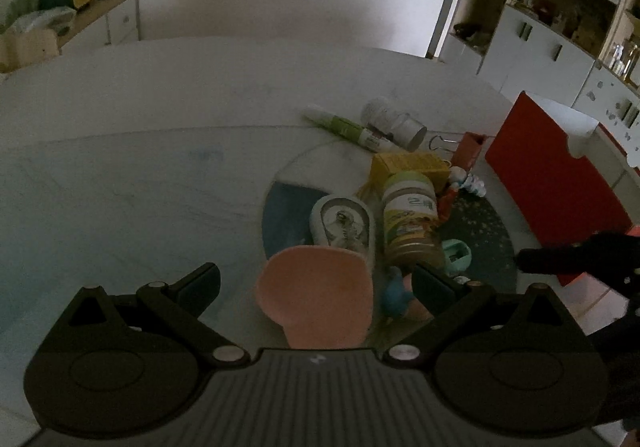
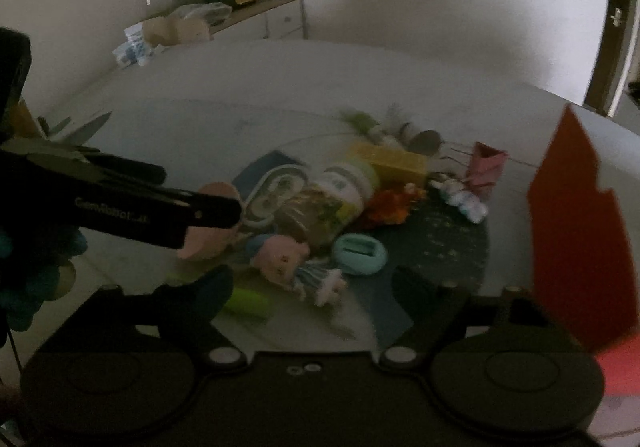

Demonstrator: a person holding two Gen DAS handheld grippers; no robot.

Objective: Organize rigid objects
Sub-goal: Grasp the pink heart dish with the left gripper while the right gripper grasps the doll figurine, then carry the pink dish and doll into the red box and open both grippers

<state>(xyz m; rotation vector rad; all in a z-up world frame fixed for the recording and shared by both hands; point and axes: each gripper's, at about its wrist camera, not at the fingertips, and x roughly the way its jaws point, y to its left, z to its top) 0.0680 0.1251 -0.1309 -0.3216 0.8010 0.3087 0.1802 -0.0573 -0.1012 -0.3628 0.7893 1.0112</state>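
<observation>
A heap of small objects lies on a round mat [image 1: 480, 223] on the white table [image 1: 140, 175]: a pink cup [image 1: 316, 291], a clear oval case [image 1: 344, 225], a brown jar with a pale lid [image 1: 412, 223], a yellow box [image 1: 408, 165], a green tube [image 1: 348, 129], a mint holder [image 1: 458, 253] and a doll [image 2: 296, 263]. My left gripper [image 1: 316, 279] is open, its fingers on either side of the pink cup, not touching it. My right gripper [image 2: 312, 287] is open and empty, just short of the doll and the mint holder [image 2: 360, 253]. A green marker [image 2: 248, 303] lies near its left finger.
A red open box [image 1: 560, 183] stands at the table's right edge, also in the right wrist view [image 2: 580, 247]. A white bottle [image 1: 396, 123] and a binder clip [image 1: 444, 145] lie behind the heap. Scissors [image 2: 80, 131] lie at the left. Shelves stand at the right.
</observation>
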